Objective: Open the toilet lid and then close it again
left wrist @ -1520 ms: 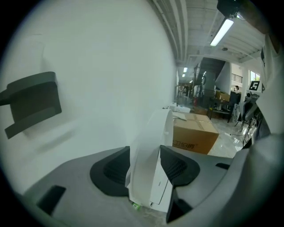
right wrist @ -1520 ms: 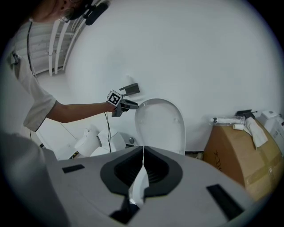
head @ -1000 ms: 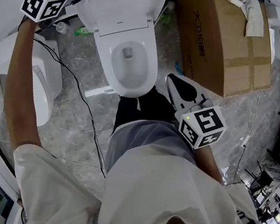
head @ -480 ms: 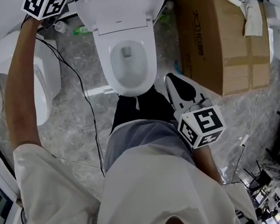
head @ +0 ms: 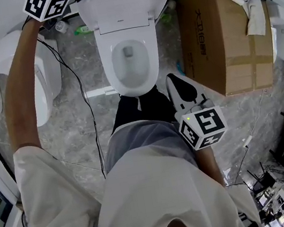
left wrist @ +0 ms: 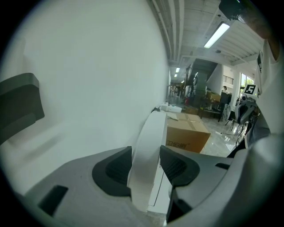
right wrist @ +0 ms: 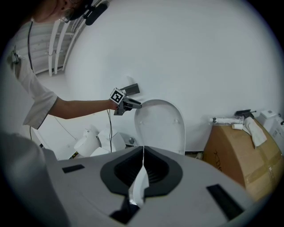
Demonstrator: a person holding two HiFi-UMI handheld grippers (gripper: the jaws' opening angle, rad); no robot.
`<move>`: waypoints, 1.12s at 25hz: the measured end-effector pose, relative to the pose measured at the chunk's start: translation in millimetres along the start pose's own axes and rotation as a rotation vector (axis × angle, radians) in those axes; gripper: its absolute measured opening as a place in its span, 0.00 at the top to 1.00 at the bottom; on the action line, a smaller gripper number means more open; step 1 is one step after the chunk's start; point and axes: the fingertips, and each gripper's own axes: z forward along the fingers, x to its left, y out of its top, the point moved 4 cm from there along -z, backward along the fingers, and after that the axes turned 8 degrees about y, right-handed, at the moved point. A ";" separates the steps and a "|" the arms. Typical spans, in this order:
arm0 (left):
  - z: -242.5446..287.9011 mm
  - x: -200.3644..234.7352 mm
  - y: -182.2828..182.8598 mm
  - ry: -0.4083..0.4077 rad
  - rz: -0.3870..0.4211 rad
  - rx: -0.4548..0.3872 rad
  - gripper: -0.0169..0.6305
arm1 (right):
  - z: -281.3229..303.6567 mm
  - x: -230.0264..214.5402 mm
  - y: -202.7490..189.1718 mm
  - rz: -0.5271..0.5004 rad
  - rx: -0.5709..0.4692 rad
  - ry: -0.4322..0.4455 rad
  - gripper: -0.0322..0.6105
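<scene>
Right claw [head: 177, 85] near, jaws pressed together, empty, just right of toilet bowl [head: 108, 70] front. Farther, toilet lid [head: 125, 2] stands raised against far wall. Left claw [left wrist: 145, 165] clamped on lid's left edge. Cardboard box [head: 222, 42] right.

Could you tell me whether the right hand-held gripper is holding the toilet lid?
No, the right hand-held gripper has its jaws together and empty, while the left hand-held gripper grips the raised lid.
</scene>
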 end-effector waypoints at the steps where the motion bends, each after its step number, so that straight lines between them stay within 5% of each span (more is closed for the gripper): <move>1: -0.4 -1.5 -0.4 0.000 0.004 0.001 0.68 | 0.1 0.9 -0.7 0.000 0.000 0.000 0.93; 28: -24.6 -50.2 -17.7 -0.006 0.067 -0.064 0.68 | -3.9 18.5 -11.1 -0.014 0.001 0.009 0.93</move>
